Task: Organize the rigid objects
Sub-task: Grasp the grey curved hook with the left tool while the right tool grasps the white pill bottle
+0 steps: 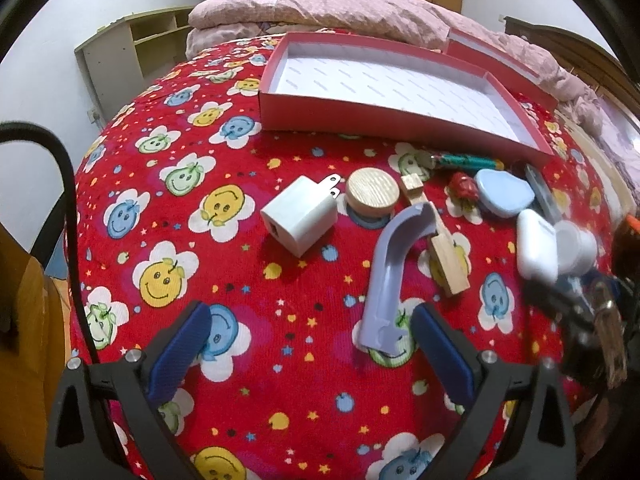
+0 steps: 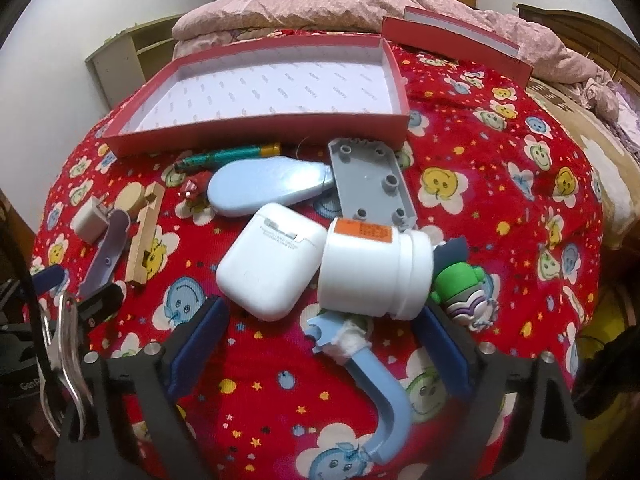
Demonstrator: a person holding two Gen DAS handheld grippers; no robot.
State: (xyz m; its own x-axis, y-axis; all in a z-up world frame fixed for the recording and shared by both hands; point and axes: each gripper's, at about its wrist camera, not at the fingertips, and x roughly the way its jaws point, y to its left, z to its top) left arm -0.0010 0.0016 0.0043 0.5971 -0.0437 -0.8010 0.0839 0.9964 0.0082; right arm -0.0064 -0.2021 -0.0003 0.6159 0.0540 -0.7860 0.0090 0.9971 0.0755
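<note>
Two claws in view, both spread wide and holding nothing. Left claw (image 1: 310, 346) hovers low over the red smiley-print bedspread (image 1: 224, 272), its right pad just beside the butt of a lavender curved plastic piece (image 1: 394, 264). Right claw (image 2: 320, 344) sits over a white jar (image 2: 374, 270) lying on its side and a white earbud case (image 2: 270, 260) touching it; a pale blue hooked piece (image 2: 378, 376) lies between its pads.

Loose items are scattered on the bed in front of the red box (image 1: 384, 80), which stands empty, white-lined, open side up. Its lid (image 2: 456, 40) leans further back. Also waiting: white charger cube (image 1: 300, 220), round wooden puck (image 1: 372, 194), notched wooden block (image 1: 436, 236), blue oval case (image 2: 272, 188), grey studded plate (image 2: 372, 184), green pen-like stick (image 2: 228, 156) right against the box wall, small red figure (image 2: 196, 188), green toy figure (image 2: 460, 292).

Judgement: sorting not begun; the step in hand is a first pick.

- Left: shift slightly right so the lavender piece lies between the pads, grip across its narrow width near the straight end.
- Right: the jar is round and likely to roll; close across the body, not the cap.
- Soft bedding gives, so press down little.
- Lift clear of neighbours before carrying to the box.
</note>
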